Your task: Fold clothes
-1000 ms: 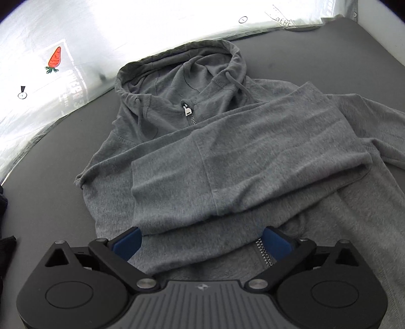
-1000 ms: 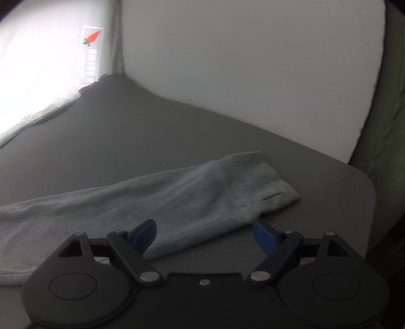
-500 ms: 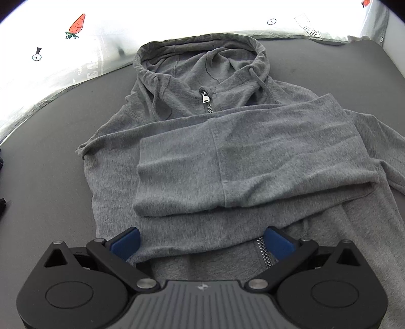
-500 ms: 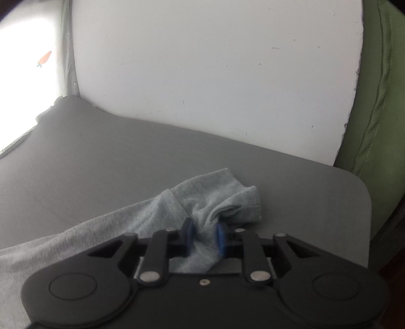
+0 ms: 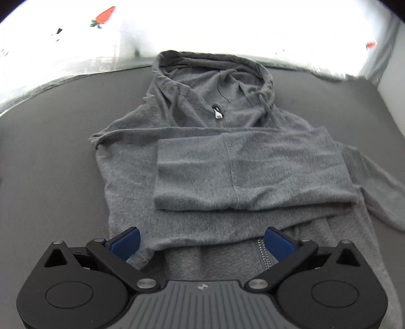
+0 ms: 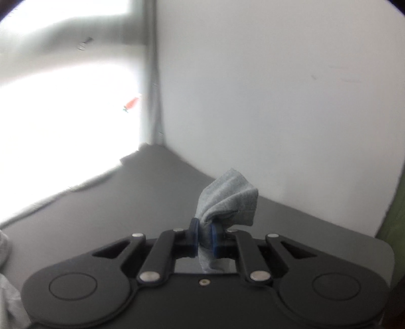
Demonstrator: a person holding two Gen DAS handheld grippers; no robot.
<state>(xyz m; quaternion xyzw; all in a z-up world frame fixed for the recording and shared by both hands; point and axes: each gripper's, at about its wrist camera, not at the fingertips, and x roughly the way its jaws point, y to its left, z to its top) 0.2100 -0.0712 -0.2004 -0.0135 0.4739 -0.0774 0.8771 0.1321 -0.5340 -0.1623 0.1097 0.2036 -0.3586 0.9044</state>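
My left claw (image 5: 201,243) hangs spread wide over the lower half of the hoodie (image 5: 131,192), its blue pads (image 5: 126,242) apart and pinching nothing. The hoodie lies flat, front up, on the dark grey mat (image 5: 50,141), hood (image 5: 215,76) toward the bright sheet (image 5: 202,22) at the far edge. One sleeve (image 5: 243,174) is folded across the chest, its cuff end lying short of the hoodie's left side. Below it the zipper (image 5: 263,255) shows near my right pad. The zip pull (image 5: 218,114) sits at the neck, between the two drawstrings (image 5: 265,105). The other sleeve trails off the body toward the right edge of the left view.

My right claw (image 6: 203,236) is pressed together on that sleeve's cuff (image 6: 229,202); its jaws have just been closing, with the cloth between them. The cuff bunches up above the pads and stands clear of the mat, while a strip of cloth hangs down behind the jaws. Beyond it are the white wall (image 6: 278,88) and the mat's far corner. A carrot print (image 6: 131,103) shows, blurred, on the bright sheet to the left.
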